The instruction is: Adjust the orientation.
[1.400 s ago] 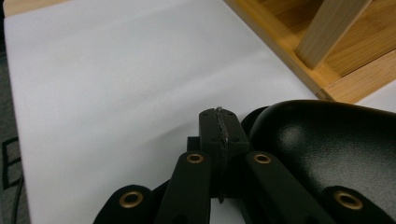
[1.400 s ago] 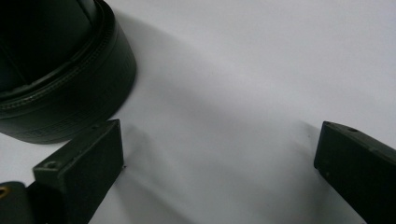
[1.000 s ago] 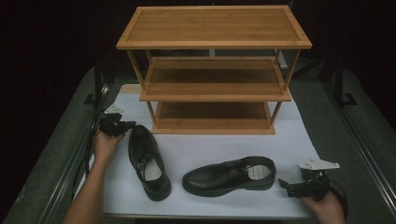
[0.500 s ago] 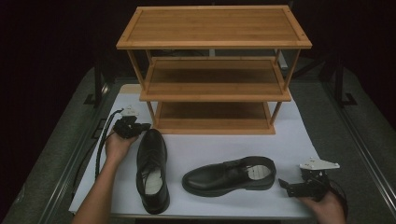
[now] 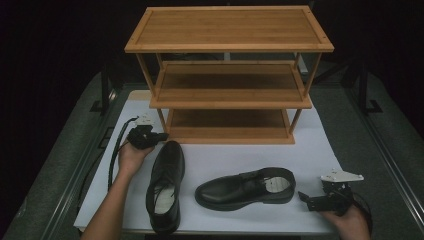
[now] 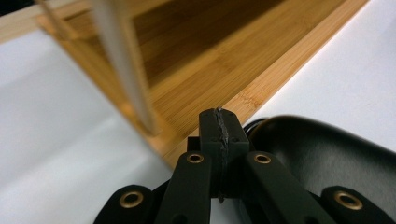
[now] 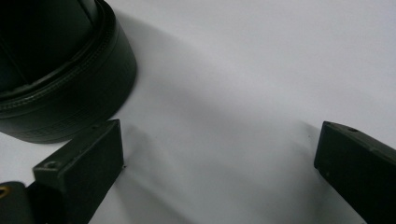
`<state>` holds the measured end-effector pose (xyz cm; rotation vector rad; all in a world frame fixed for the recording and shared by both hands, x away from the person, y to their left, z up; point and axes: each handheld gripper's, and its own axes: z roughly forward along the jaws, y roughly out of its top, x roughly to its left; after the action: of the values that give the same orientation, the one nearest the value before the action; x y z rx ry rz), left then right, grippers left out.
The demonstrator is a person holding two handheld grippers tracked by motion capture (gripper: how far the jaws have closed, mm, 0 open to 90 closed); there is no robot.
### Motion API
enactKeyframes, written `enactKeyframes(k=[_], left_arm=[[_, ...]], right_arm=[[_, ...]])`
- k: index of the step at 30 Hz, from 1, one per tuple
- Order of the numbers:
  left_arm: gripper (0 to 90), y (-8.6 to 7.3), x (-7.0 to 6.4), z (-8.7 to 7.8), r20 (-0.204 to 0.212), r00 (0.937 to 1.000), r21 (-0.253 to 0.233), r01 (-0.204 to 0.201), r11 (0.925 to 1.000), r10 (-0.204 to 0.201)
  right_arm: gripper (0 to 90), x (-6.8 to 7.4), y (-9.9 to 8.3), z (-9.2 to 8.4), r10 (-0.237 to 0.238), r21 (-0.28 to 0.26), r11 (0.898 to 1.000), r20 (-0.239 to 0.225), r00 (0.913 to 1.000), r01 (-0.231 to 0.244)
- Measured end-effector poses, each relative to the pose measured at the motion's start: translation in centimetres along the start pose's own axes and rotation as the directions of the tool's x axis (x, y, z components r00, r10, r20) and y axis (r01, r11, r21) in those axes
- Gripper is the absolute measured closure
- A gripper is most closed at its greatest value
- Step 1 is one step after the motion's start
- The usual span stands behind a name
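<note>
Two black shoes on the white sheet in front of the wooden rack (image 5: 227, 75).

Left gripper (image 5: 159, 136): jaws pressed together, nothing between them, seen shut in the left gripper view (image 6: 219, 128). The left shoe (image 5: 165, 187) lies just beside and below the fingertips; its toe cap (image 6: 322, 158) is right at the tips, contact unclear. Its long axis runs from the fingers back toward the person, toe toward the rack. The rack's bottom shelf edge (image 6: 261, 88) sits just ahead of the fingertips.

Right gripper (image 5: 306, 198): jaws spread wide, holding nothing (image 7: 219, 172). The right shoe (image 5: 245, 187) lies crosswise; its heel (image 7: 60, 79) is just beside one finger (image 7: 81, 168), apart from it, outside the gap.

Judgement: each hand is nearer its own shoe. The left shoe already points at the bottom shelf, so a push along its axis looks likely; the shut tips sit at the toe, the wrong end for that.
</note>
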<state>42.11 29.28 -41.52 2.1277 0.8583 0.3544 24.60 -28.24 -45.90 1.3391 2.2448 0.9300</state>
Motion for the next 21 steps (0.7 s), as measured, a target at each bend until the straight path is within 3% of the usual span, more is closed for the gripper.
enactKeyframes(k=[7, 8, 11, 15, 18, 21], left_arm=[[90.0, -1.6, -0.8, -4.0, -0.002, 0.9994, -0.039, 0.035, 0.9986, -0.035], [90.0, -1.6, -0.8, -4.0, -0.002, 0.9994, -0.039, 0.035, 0.9986, -0.035], [90.0, -3.5, -2.5, -5.6, 0.008, 0.9991, -0.024, 0.042, 0.9988, -0.041], [90.0, -5.7, -4.4, -7.1, 0.009, 0.9985, -0.04, 0.054, 0.9977, -0.054], [90.0, -6.6, -5.5, -8.6, 0.016, 0.9981, -0.051, 0.061, 0.9969, -0.06], [90.0, -7.7, -6.9, -9.7, 0.007, 0.9987, -0.032, 0.051, 0.9982, -0.051]], right_arm=[[1.0, 0.0, 0.0, 0.0, -0.001, 0.0, 1.0, 0.001, 1.0, 0.001], [1.0, 0.0, 0.0, 0.0, -0.001, 0.0, 1.0, 0.001, 1.0, 0.001], [1.0, 0.0, 0.0, 0.0, -0.001, 0.001, 1.0, 0.001, 1.0, 0.001], [1.0, 0.0, 0.0, 0.0, -0.001, 0.0, 1.0, 0.001, 1.0, 0.001], [1.0, 0.0, 0.0, 0.0, 0.0, 0.002, 1.0, 0.001, 1.0, 0.0], [1.0, 0.0, 0.0, 0.0, -0.001, 0.001, 1.0, 0.002, 1.0, 0.001]])
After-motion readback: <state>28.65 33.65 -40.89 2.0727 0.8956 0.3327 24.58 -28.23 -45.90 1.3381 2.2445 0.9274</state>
